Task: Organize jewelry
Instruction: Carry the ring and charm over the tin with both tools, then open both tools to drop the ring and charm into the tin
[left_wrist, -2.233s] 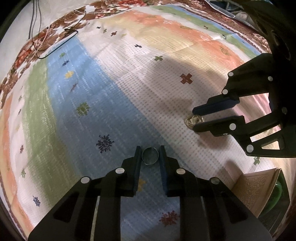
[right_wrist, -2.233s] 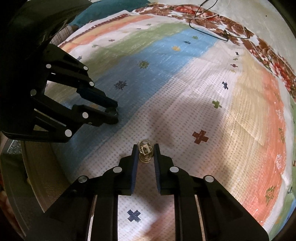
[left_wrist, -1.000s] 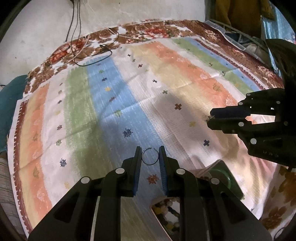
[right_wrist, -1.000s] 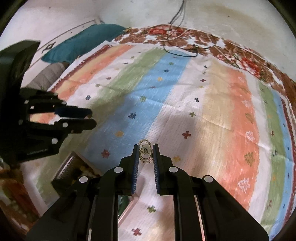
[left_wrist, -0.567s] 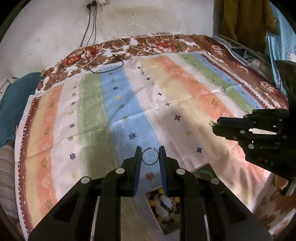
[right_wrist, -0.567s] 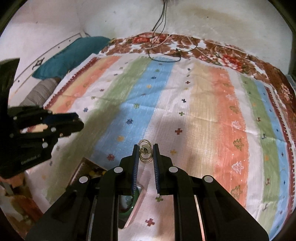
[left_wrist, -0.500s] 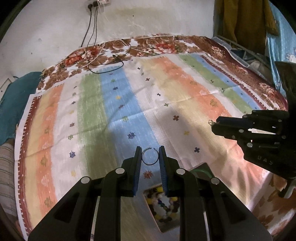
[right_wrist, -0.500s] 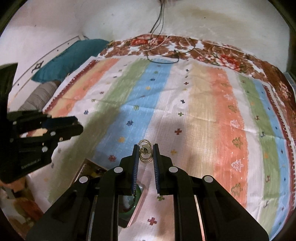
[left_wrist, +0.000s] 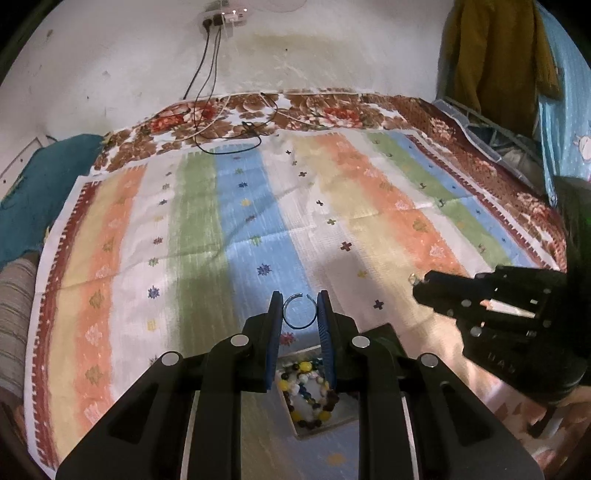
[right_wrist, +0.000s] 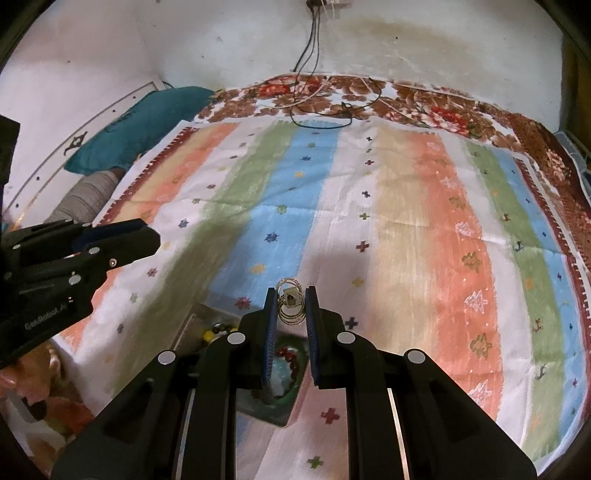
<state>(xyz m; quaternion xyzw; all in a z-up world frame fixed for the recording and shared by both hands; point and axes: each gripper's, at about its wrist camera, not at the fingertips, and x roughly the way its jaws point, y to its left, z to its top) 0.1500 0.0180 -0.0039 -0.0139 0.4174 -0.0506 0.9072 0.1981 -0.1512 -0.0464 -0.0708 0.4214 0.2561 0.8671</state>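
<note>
- Striped cloth (left_wrist: 236, 221) covers the bed, one open jewelry box (left_wrist: 314, 391) on it.
- Left gripper (left_wrist: 298, 314) pinches one thin open ring (left_wrist: 298, 313) above the box.
- Right gripper (right_wrist: 291, 304) clamps one cluster of gold rings (right_wrist: 291, 302).

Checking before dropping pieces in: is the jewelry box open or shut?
Open: the jewelry box shows coloured beads inside, no lid over them.

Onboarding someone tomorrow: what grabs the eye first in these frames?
The striped bedspread fills both views. In front, the left tongs pinch a thin open ring, and the right tongs pinch a bunch of gold rings, both lifted clear of the cloth. Below them lies an open box of coloured beads.
</note>
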